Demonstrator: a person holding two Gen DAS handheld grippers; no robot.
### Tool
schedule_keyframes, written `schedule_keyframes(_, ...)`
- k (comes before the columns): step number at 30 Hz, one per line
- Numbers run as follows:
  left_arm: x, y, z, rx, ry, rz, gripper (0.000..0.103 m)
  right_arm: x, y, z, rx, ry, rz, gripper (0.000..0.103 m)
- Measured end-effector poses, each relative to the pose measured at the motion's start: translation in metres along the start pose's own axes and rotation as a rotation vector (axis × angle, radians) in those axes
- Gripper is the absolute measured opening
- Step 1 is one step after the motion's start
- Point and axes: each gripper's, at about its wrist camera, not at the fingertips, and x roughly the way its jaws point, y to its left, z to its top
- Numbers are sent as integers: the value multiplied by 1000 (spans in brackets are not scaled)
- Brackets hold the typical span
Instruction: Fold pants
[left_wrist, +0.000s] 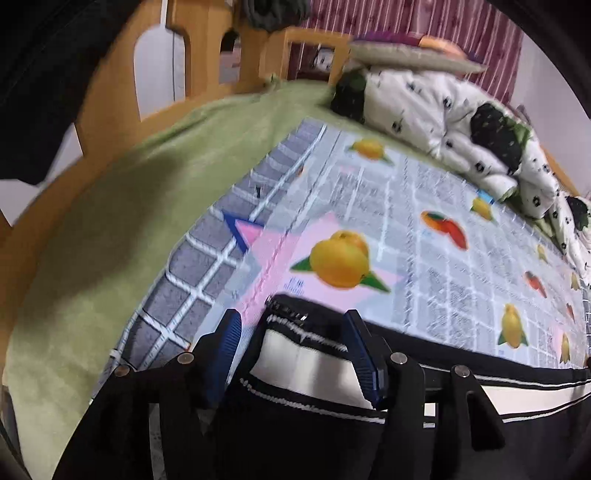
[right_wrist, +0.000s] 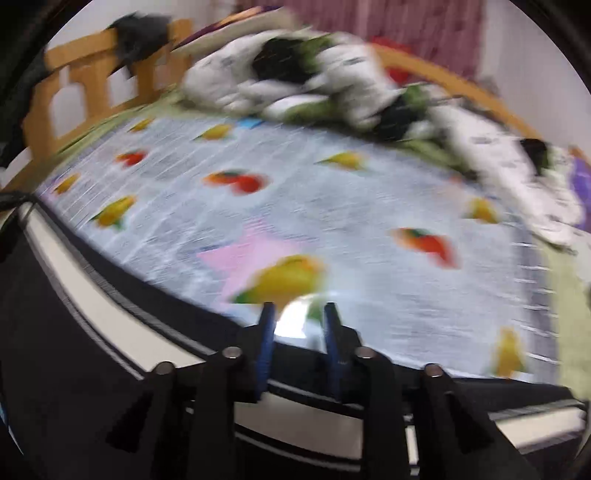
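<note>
Fruit-print mat (left_wrist: 424, 229) covering bed, green sheet (left_wrist: 110, 221) beyond it. Black pants (left_wrist: 295, 424) with white side stripe lying right under both tongs, long axis running crosswise to fingers. Left tongs (left_wrist: 291, 336) standing parted, straddling waistband corner, pads not pressing. Right tongs (right_wrist: 300, 325) parted over far hem edge, gripping nothing. Crumpled quilt (left_wrist: 461, 122) lying well beyond.

bed (left_wrist: 110, 122): wooden frame | green sheet (left_wrist: 110, 229) at 9 o'clock | fruit-print mat (left_wrist: 406, 229) centre | pants (left_wrist: 295, 424) at 6 o'clock | quilt (left_wrist: 443, 110) at 1 o'clock
</note>
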Motion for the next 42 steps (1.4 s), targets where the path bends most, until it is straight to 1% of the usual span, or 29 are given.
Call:
schedule_keyframes(1, -5, -3, 0, 13, -22, 0, 56, -7, -17, -4, 38, 6, -36, 37)
schedule_keyframes(2, -11, -6, 1, 27, -47, -8, 57, -13, -31, -9, 72, 7, -46, 38)
schedule_keyframes(4, -18, -11, 1, 44, -77, -36, 63, -20, -64, -28, 156, 25, -74, 38)
schedule_keyframes(5, -18, -14, 1, 49, -77, -48, 64, -18, -77, -37, 191, 43, -85, 38)
schedule_keyframes(7, -14, -20, -1, 67, -47, -56, 64, 4, -95, -52, 238, 115, -112, 37)
schedule_keyframes(8, -10, -22, -2, 71, -31, -57, 64, 20, -99, -57, 245, 152, -120, 37)
schedule_keyframes(10, -6, -23, -4, 68, -18, -63, 64, 29, -95, -54, 232, 131, -154, 39)
schedule_keyframes(11, -5, -24, -5, 66, -15, -69, 64, 33, -93, -48, 240, 135, -183, 39)
schedule_keyframes(14, -5, -27, -9, 72, 0, -89, 64, 33, -91, -40, 297, 130, -214, 39)
schedule_keyframes(17, -12, -31, -16, 64, 12, -127, 63, 24, -92, -39, 311, 113, -219, 39)
schedule_keyframes(19, -23, -37, -23, 83, 1, -131, 61, 10, -87, -38, 338, 106, -190, 39)
schedule_keyframes(22, -55, -46, -39, 129, -73, -129, 60, -13, -71, -32, 355, 78, -172, 39)
schedule_keyframes(23, -63, -46, -44, 130, -81, -130, 60, -24, -63, -29, 364, 52, -149, 39)
schedule_keyframes(24, -71, -44, -51, 115, -66, -157, 59, -33, -54, -28, 376, 35, -127, 39)
schedule_keyframes(25, -75, -42, -56, 103, -38, -196, 53, -38, -47, -28, 385, 26, -107, 39)
schedule_keyframes(27, -87, -32, -77, 47, 34, -302, 49, -55, -24, -31, 387, 4, -48, 39)
schedule_keyframes(28, -92, -28, -86, 21, 43, -321, 49, -59, -16, -32, 387, 3, -35, 39)
schedule_keyframes(30, -106, -19, -112, -6, 55, -371, 48, -71, 3, -41, 412, -2, 27, 39)
schedule_keyframes(32, -117, -10, -134, -6, 57, -384, 48, -79, 15, -51, 465, -3, 105, 39)
schedule_keyframes(34, -129, 8, -156, -57, 32, -376, 48, -82, 29, -62, 506, 30, 170, 40)
schedule_keyframes(35, -135, 21, -167, -100, 21, -377, 48, -84, 36, -66, 511, 37, 178, 40)
schedule_keyframes(37, -136, 46, -182, -181, 35, -377, 48, -88, 52, -73, 506, 45, 181, 40)
schedule_keyframes(40, -122, 78, -183, -285, 52, -365, 47, -90, 74, -73, 485, 59, 194, 40)
schedule_keyframes(42, -105, 92, -175, -341, 68, -399, 46, -89, 84, -70, 458, 66, 190, 40)
